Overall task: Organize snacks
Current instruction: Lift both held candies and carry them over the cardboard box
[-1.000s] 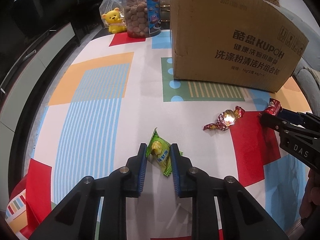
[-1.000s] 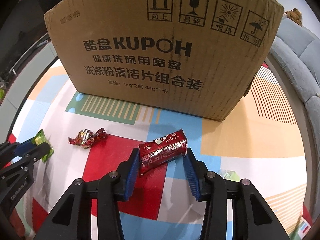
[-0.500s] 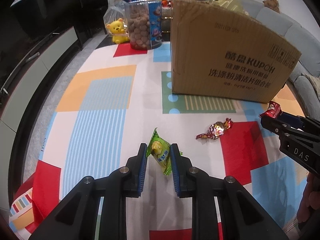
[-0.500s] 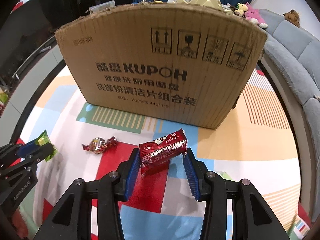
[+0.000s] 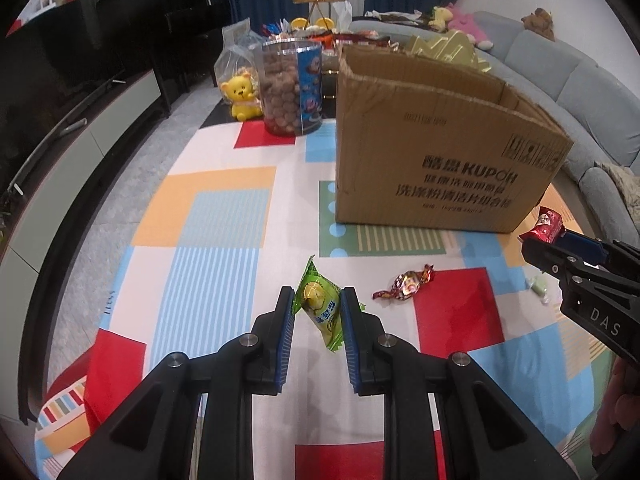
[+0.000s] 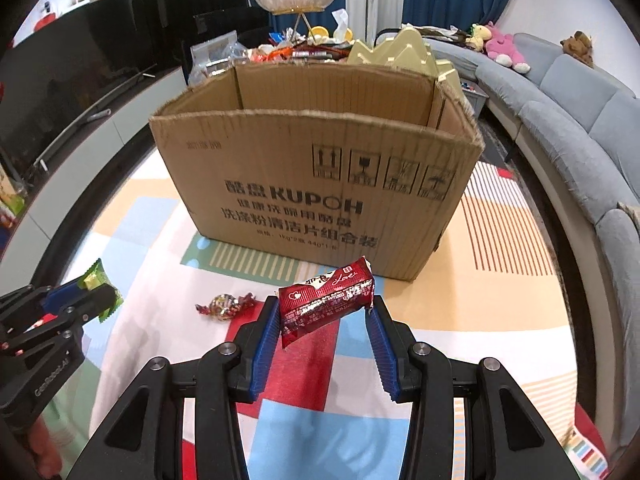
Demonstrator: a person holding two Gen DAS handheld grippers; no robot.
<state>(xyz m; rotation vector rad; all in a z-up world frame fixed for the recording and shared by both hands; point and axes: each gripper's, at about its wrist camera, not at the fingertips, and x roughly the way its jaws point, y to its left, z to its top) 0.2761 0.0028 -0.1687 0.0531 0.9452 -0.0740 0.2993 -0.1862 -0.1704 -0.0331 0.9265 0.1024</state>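
My left gripper (image 5: 318, 302) is shut on a green candy packet (image 5: 320, 308) and holds it above the patterned mat; it also shows in the right wrist view (image 6: 86, 292). My right gripper (image 6: 324, 312) is shut on a red snack bar (image 6: 326, 306), raised in front of the open cardboard box (image 6: 316, 196). The right gripper and its bar (image 5: 546, 226) appear at the right of the left wrist view, beside the box (image 5: 436, 152). A foil-wrapped red and gold candy (image 5: 404, 282) lies on the mat (image 5: 216, 264) between the grippers; it also shows in the right wrist view (image 6: 224, 304).
A clear jar of round snacks (image 5: 290, 88), a yellow bear toy (image 5: 240, 96) and a plastic bag stand at the mat's far edge. A small pale green sweet (image 5: 538, 286) lies near the right gripper. A grey sofa (image 6: 580, 120) curves along the right. A dark TV cabinet runs along the left.
Both grippers have risen with their snacks. The box now looks lower and farther, and its open top and inside walls have come into view.
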